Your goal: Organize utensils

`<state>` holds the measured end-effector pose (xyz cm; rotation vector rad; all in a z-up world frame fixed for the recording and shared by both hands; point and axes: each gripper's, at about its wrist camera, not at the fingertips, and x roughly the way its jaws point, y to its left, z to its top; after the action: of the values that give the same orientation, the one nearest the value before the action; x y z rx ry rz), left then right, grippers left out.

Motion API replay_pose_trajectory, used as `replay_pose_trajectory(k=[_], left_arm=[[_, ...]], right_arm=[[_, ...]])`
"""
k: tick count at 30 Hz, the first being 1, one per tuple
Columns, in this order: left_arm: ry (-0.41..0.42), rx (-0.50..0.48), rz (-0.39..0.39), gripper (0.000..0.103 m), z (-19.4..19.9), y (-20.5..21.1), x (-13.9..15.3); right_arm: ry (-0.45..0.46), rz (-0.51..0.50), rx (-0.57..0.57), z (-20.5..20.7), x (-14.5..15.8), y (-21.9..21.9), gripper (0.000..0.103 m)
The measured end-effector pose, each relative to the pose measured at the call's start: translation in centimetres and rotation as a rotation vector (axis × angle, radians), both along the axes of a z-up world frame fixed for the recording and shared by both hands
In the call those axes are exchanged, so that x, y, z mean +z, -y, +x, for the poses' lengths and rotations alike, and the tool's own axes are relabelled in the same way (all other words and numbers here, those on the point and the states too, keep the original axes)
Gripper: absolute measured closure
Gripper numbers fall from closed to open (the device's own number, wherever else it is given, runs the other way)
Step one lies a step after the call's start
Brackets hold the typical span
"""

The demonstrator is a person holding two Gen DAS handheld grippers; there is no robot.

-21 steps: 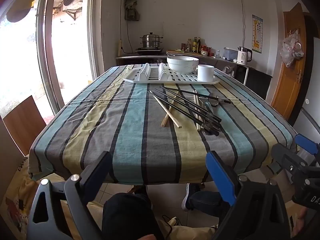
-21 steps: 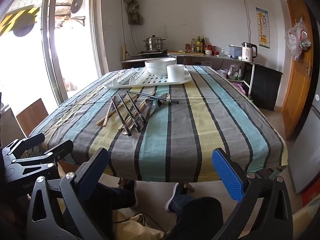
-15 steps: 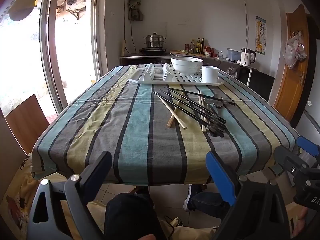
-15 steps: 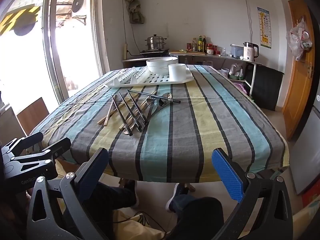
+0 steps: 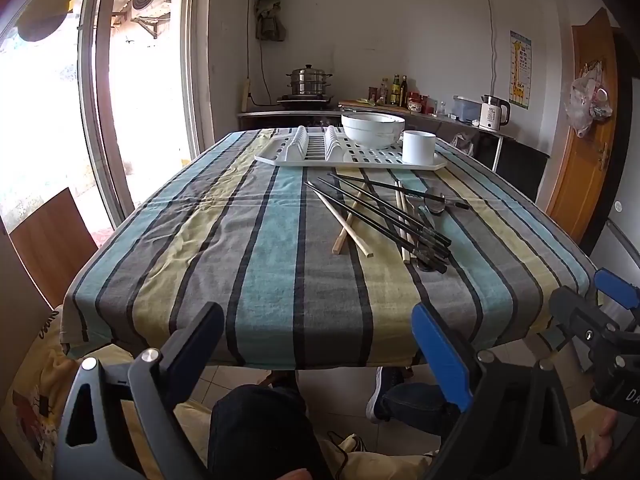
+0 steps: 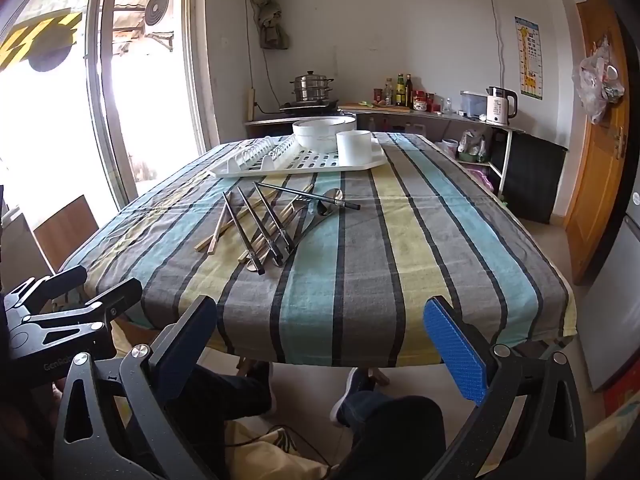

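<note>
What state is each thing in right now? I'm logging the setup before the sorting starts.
left gripper: open, empty, short of the table edge.
right gripper: open, empty, short of the table edge.
chopsticks: loose, crossed pile on the tablecloth.
spoon: flat in the pile.
cup: upright on the rack.
bowls: stacked, upright on the rack.
drying rack: flat on the table, no utensils visible in it.

Left gripper (image 5: 316, 338): jaws wide apart, empty, held before the near edge of the striped table (image 5: 260, 248). Chopsticks (image 5: 380, 216) and spoon (image 5: 434, 204) lie crossed right of centre. White rack (image 5: 352, 156) at the far edge carries bowls (image 5: 373, 129) and cup (image 5: 418, 147).
</note>
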<state>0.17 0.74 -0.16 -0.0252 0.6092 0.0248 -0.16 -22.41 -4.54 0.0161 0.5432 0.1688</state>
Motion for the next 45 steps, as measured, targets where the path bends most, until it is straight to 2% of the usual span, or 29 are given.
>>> replay_pose_trajectory(k=[45], left_arm=[[-0.009,0.000,-0.004,0.007,-0.28,0.11,-0.26]], right_arm=[[0.008,-0.007,0.002,-0.39,0.24,-0.27,0.000]])
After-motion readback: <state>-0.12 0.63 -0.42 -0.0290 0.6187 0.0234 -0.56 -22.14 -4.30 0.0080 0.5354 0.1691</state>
